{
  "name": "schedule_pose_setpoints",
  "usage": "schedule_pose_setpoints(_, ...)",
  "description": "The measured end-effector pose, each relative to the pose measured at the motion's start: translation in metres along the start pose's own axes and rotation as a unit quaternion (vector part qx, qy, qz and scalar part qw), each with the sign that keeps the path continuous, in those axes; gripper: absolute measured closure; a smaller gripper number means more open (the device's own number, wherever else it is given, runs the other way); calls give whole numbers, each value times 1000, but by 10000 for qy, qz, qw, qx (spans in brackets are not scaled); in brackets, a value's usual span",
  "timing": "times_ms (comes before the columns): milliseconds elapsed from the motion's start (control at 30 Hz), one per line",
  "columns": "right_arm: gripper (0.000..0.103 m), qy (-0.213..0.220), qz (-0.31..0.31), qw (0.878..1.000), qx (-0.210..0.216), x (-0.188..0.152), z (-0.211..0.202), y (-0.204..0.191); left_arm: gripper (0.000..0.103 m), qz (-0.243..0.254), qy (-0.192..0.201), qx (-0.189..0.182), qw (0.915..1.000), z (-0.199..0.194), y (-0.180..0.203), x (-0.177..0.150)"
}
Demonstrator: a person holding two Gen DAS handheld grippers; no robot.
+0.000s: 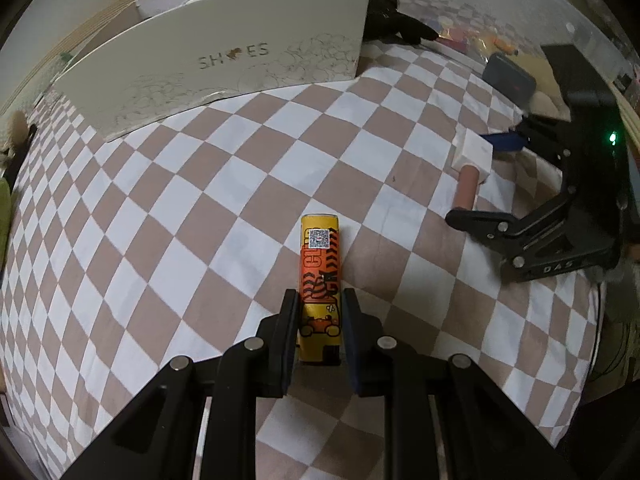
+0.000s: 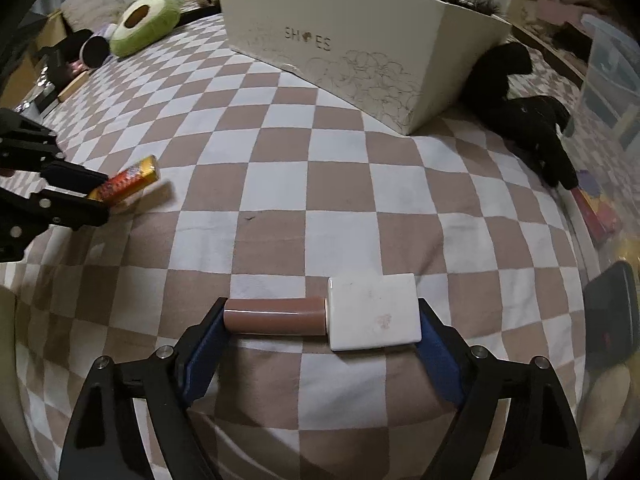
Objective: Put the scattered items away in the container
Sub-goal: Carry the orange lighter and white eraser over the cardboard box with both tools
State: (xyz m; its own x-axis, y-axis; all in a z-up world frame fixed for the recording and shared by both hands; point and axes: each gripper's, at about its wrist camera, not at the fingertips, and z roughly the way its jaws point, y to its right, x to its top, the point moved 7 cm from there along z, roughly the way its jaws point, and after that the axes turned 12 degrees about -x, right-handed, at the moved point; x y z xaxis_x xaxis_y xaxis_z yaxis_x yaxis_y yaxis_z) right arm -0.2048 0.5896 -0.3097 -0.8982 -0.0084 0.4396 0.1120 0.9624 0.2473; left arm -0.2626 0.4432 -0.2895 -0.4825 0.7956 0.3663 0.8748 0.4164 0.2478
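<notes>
My left gripper (image 1: 320,304) is shut on the near end of a yellow-and-orange snack packet (image 1: 320,264), which sticks out forward over the checkered bed sheet. The right wrist view shows that packet (image 2: 128,178) at the far left. My right gripper (image 2: 320,324) spans a brown cylinder with a white block on one end (image 2: 372,312), lying on the sheet. One pad touches the cylinder's end, the other the block's side. The white box marked SHOES (image 1: 216,64) (image 2: 340,40) stands open at the back, with dark and pink things inside.
A black plush toy (image 2: 520,112) lies against the box's right corner. A green plush (image 2: 144,24) sits at the back left. A clear plastic bin (image 2: 612,80), a dark flat device (image 2: 612,316) and a red-yellow packet (image 2: 596,208) lie at the right edge.
</notes>
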Motion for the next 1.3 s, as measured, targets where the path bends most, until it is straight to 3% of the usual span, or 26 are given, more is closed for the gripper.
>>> schedule_pose_setpoints(367,16,-294,601,9966,483,-22,-24,-16,82,-311,157,-149,9993,-25,16,-24)
schedule_pose_setpoints(600,16,-391,691,9928,899,-34,-50,-39,82,-483,254,-28,9985,-44,20,-43)
schedule_pose_setpoints(1300,16,665,626,9891,1151,11,-196,-74,82,-691,1242,464,9888,-198,67,-87)
